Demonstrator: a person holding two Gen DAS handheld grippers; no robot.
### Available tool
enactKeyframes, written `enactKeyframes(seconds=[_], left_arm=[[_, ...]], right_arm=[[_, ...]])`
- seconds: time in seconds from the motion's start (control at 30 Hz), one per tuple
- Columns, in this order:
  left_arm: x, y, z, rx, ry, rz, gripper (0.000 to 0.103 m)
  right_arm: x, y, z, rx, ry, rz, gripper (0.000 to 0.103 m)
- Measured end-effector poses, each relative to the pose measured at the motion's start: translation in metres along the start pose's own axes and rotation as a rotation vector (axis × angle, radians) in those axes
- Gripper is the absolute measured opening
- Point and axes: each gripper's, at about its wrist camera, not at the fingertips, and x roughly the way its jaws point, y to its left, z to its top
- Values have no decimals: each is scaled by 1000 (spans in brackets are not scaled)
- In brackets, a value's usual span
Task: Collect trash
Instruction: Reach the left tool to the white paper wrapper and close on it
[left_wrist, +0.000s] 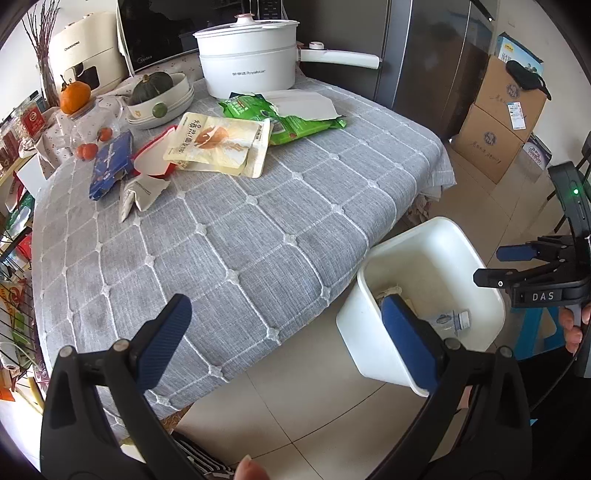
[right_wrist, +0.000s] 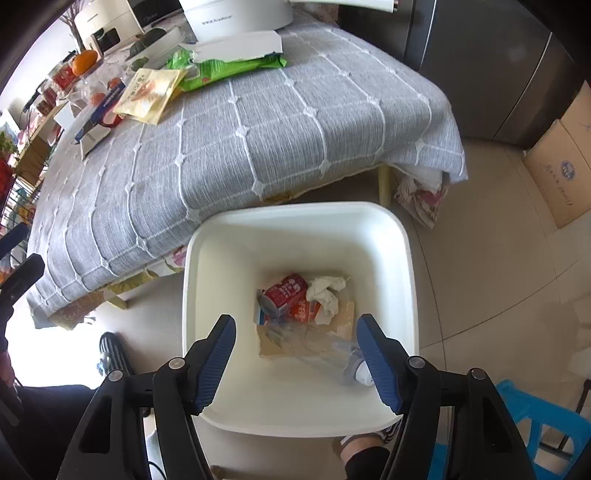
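A white bin (right_wrist: 391, 229) stands on the floor by the table's near corner; it also shows in the left wrist view (left_wrist: 476, 258). Inside lie a red can (right_wrist: 286, 293), a crumpled tissue (right_wrist: 325, 291) and a clear plastic bottle (right_wrist: 325, 350). My right gripper (right_wrist: 295, 358) is open and empty, right above the bin; it also shows in the left wrist view (left_wrist: 491, 264). My left gripper (left_wrist: 288, 332) is open and empty over the table's near edge. On the table lie a yellow packet (left_wrist: 218, 144), a green wrapper (left_wrist: 291, 118), a blue packet (left_wrist: 110, 162) and torn paper (left_wrist: 136, 192).
The table has a grey checked cloth (left_wrist: 229, 236). At its back stand a white pot (left_wrist: 247, 55), bowls with a squash (left_wrist: 159, 96), an orange (left_wrist: 74, 98) and a microwave. Cardboard boxes (left_wrist: 495, 122) and a fridge stand right. A blue stool (right_wrist: 535, 417) is by the bin.
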Motion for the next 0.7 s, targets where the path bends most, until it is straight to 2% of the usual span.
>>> enactKeyframes(seconds=[0.27, 0.4, 0.7], left_arm=[[-9, 19, 12, -52, -35, 10, 102], [-6, 39, 24, -92, -45, 26, 102], [31, 103, 52, -185, -40, 39, 102]], right_arm=[[-39, 9, 13, -10, -146, -1, 78], [-47, 12, 26, -7, -201, -30, 80], [-42, 29, 63, -22, -233, -60, 81]])
